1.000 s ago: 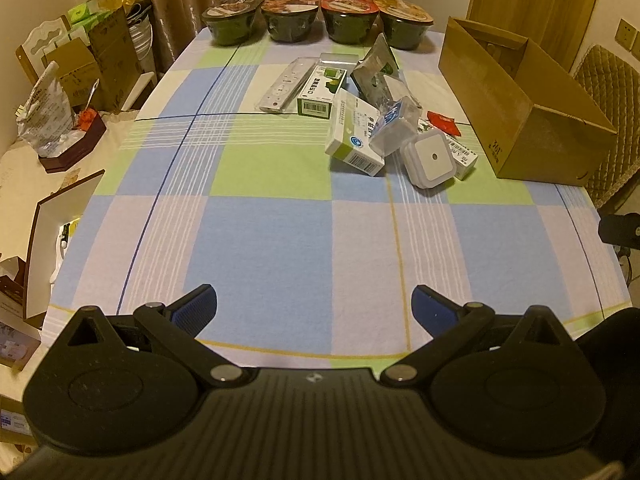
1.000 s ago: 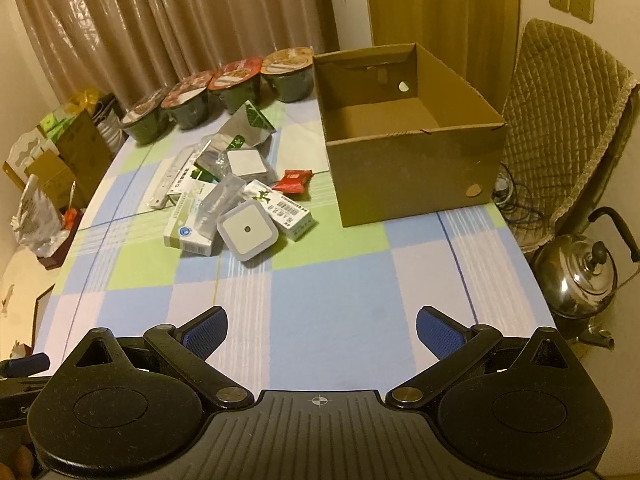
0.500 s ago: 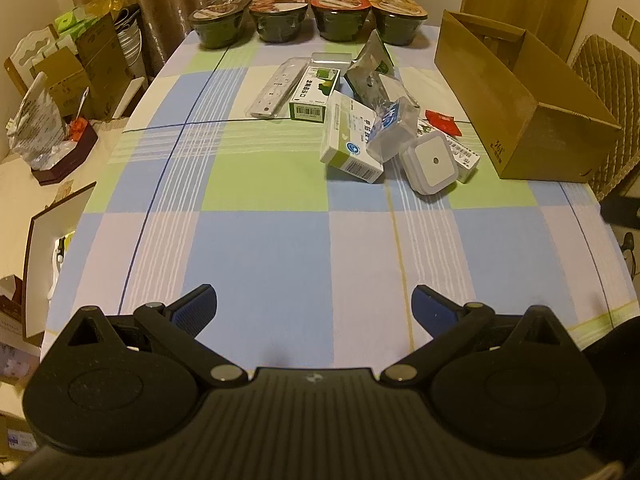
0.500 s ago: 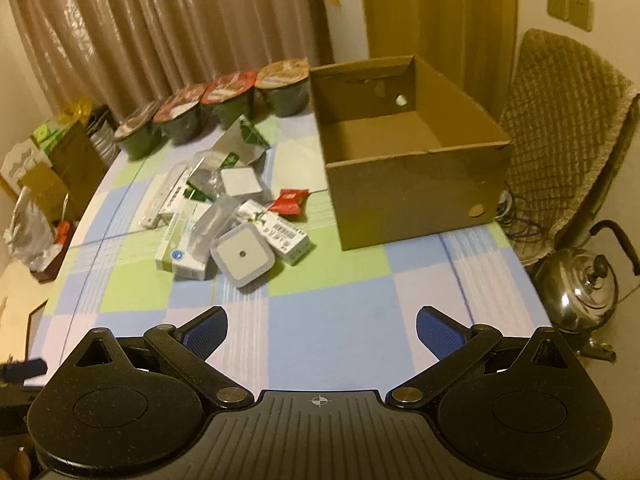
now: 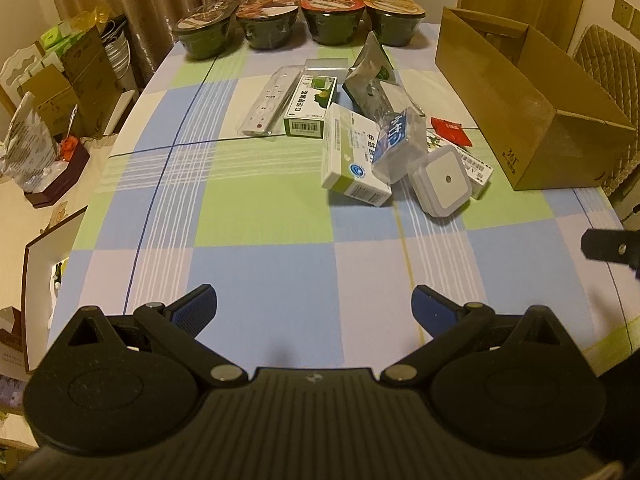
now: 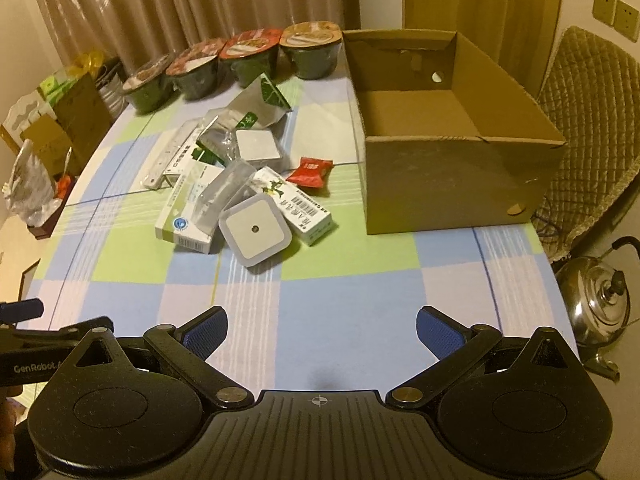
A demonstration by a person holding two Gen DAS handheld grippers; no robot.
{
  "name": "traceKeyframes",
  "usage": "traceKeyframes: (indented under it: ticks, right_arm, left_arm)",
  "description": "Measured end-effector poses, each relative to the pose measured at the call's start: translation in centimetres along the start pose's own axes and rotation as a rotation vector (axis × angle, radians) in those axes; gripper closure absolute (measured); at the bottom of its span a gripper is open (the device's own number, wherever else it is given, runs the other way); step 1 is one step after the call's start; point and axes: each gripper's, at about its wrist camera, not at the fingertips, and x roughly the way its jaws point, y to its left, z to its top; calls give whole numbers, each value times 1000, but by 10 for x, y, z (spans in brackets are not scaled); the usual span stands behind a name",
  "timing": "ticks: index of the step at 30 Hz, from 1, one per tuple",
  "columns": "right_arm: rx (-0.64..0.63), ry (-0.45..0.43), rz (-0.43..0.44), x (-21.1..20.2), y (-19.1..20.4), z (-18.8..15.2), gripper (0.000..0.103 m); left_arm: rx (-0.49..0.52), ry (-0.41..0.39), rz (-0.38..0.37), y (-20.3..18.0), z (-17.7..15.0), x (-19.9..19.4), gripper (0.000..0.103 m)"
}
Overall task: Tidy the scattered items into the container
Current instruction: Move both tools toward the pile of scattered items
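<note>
I am holding my left gripper (image 5: pixel 314 306) and right gripper (image 6: pixel 322 328) spread wide and empty above the tablecloth (image 5: pixel 260 272); scattered boxes (image 6: pixel 256 200) are lying beside the cardboard box (image 6: pixel 452 176).

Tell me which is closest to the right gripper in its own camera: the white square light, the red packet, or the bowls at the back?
1. White square light: nearest, ahead and left of the right gripper.
2. Red packet: farther back, beside the box.
3. Bowls: farthest, along the table's far edge.
</note>
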Motion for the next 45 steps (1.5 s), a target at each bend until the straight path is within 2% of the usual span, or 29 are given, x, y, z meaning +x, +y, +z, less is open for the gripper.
traceKeyframes:
  ticks: [45]
  right_arm:
    - [-96,91,24,77,28,23,0]
  left_arm:
    - [65,68,15,14,35,78,1]
